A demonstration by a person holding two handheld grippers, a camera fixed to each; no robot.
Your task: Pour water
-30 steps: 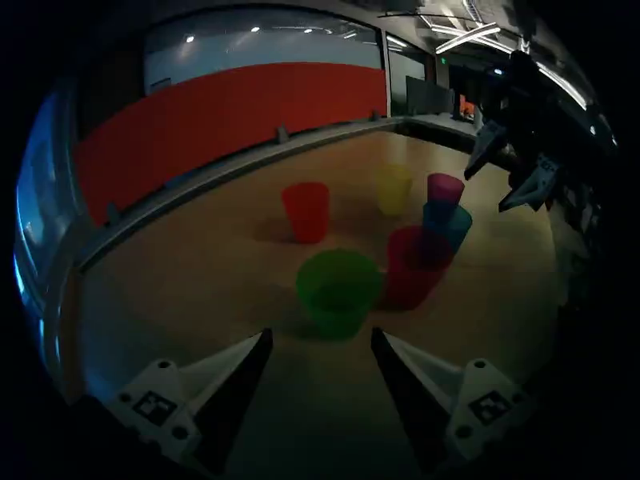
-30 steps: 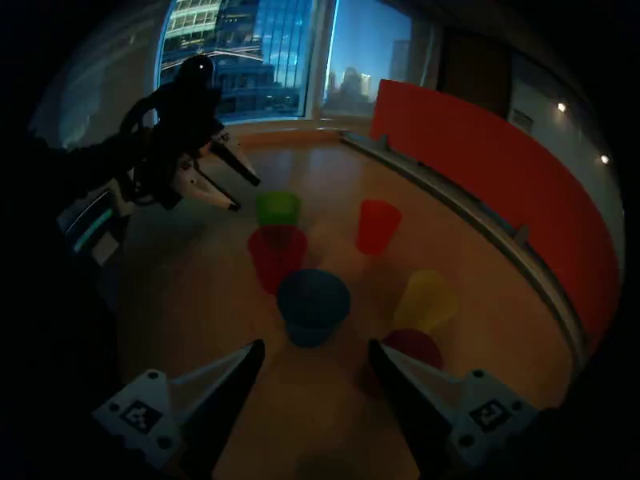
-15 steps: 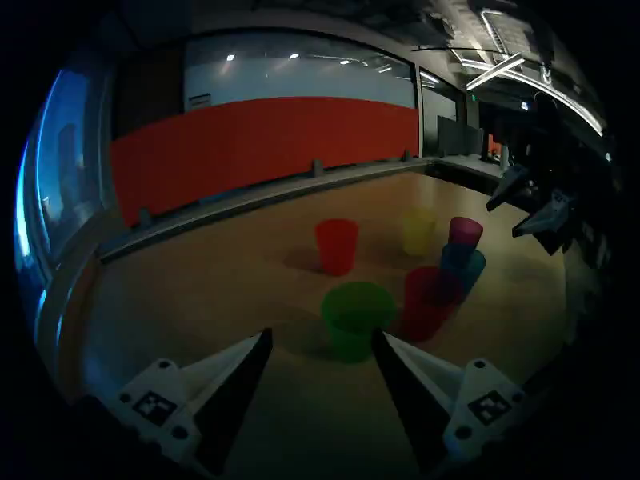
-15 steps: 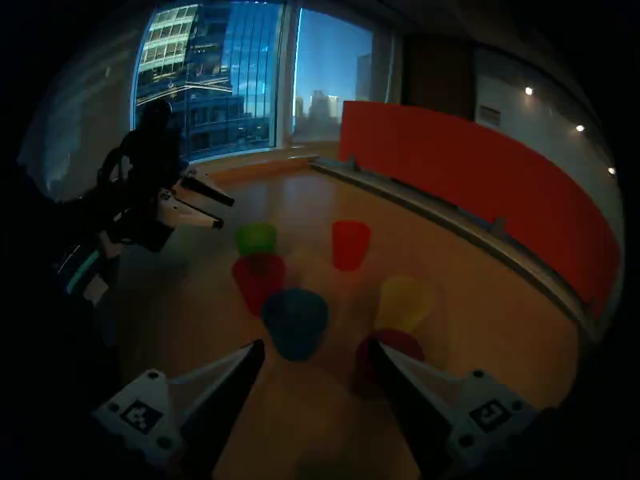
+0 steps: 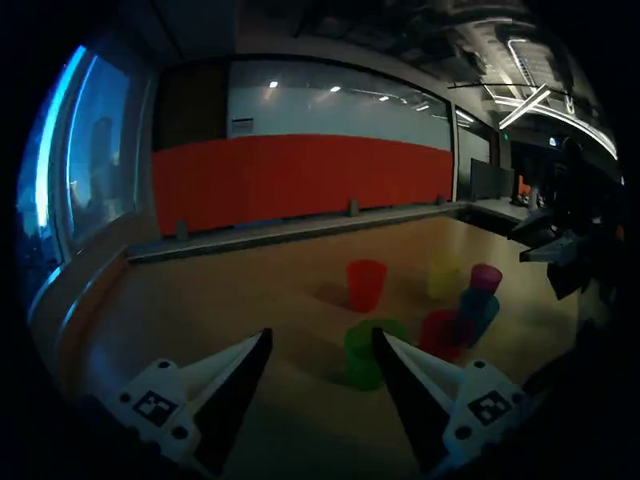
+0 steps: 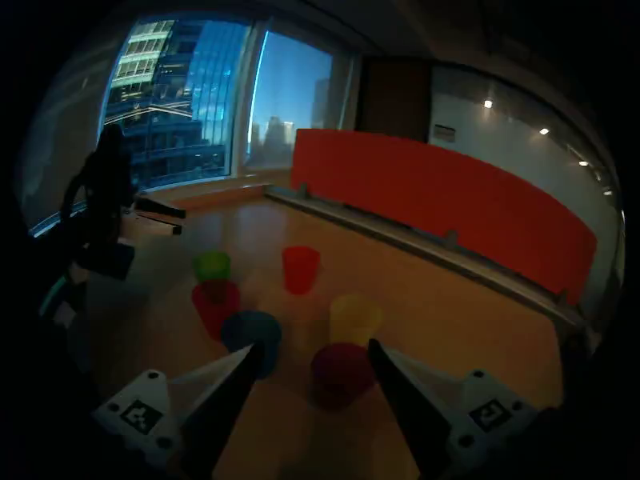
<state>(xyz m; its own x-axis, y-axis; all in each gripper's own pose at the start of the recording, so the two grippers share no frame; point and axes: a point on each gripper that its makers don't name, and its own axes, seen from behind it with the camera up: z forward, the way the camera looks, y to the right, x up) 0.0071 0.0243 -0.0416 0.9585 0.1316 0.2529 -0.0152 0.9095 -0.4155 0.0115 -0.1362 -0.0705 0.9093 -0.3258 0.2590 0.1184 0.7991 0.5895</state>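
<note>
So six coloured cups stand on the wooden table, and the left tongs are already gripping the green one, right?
Not quite. The left tongs are open and grip nothing. In the left gripper view the green cup stands free on the table, beyond their tips. The rest is right.

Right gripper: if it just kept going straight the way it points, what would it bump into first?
Probably the magenta cup, nearest ahead between the open jaws of the right gripper; height is unclear, so it could pass over it.
</note>
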